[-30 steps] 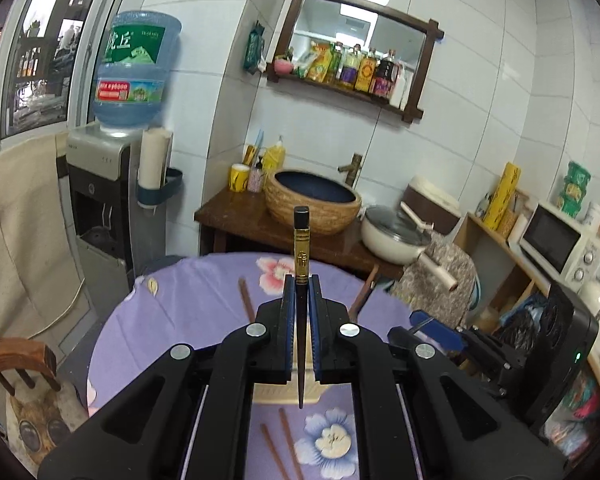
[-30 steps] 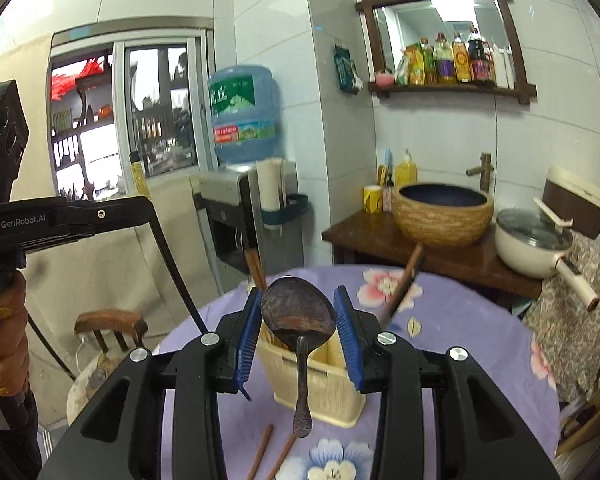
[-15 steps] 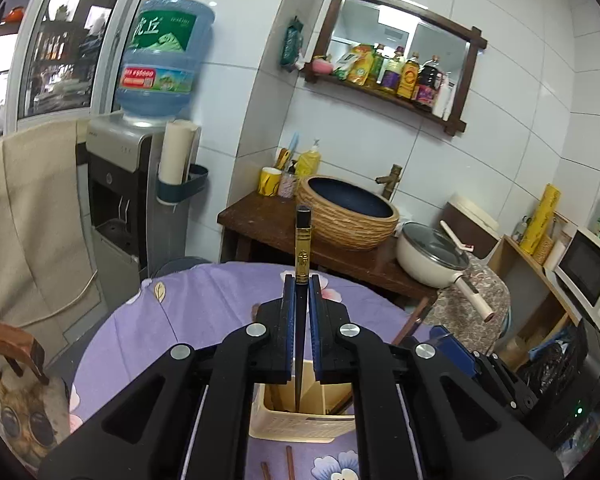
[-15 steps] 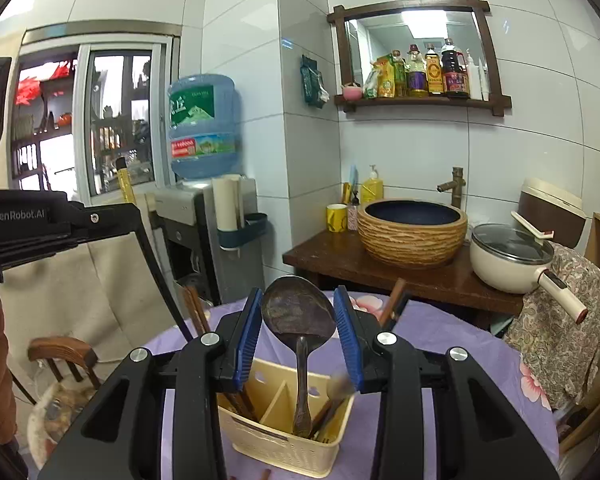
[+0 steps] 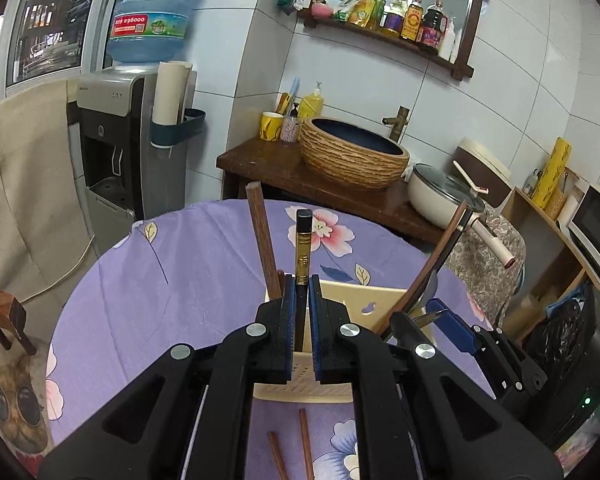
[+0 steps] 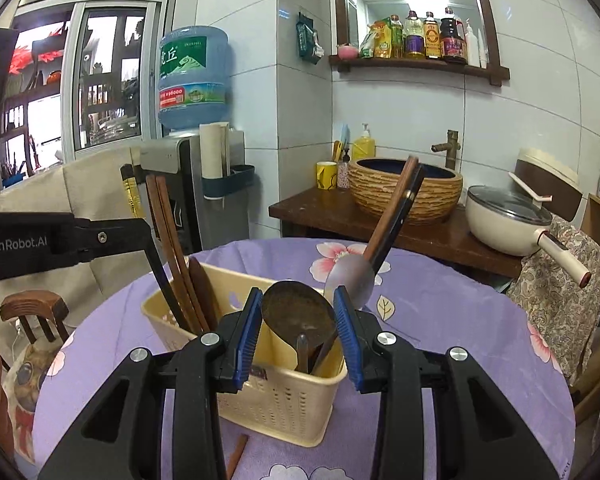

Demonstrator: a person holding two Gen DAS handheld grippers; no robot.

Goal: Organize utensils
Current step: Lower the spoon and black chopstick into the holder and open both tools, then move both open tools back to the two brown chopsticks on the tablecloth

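— What writing can you read?
— "GenRobot.AI" on your left gripper (image 5: 301, 300); "TIGER HILL" on the water jug (image 5: 152, 4).
— And the fingers?
— Left pinched tight on a black chopstick (image 5: 302, 264), its tip inside the cream basket (image 6: 284, 396). Your right gripper (image 6: 298, 320) clasps a dark spoon (image 6: 296, 312), bowl up, handle down in the basket on the purple tablecloth (image 6: 440, 320).

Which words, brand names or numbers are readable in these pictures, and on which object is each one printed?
"GenRobot.AI": on the side of the left gripper.
"TIGER HILL" and two large Chinese characters, "虎丘": on the green label of the water jug.
"96000": on the red part of the jug's lower label.
Labels on the bottles on the wall shelf: too small to read.
Gold marks on the black chopstick: not readable.
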